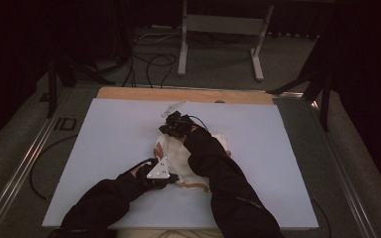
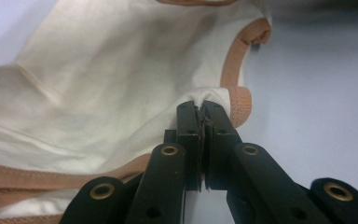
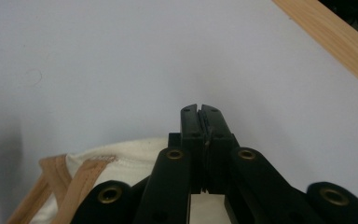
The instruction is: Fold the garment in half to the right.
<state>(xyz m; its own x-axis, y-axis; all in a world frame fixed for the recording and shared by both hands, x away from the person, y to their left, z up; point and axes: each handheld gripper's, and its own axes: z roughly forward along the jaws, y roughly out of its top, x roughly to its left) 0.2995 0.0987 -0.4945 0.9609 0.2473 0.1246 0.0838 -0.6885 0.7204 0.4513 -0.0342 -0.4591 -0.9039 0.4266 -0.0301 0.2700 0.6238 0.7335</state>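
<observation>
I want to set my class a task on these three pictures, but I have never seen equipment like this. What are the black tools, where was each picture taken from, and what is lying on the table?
A person in dark sleeves holds a hand-operated two-jaw tool in each hand. The high view looks down from above the table, showing the left gripper and the right gripper. The other two pictures come from small cameras riding on each tool, looking along its black jaws. On the pale surface lies a cream garment with tan edging. The left gripper is shut on a fold of it near the trim. The right gripper is shut too, over the garment's far edge; whether it pinches cloth is unclear.
</observation>
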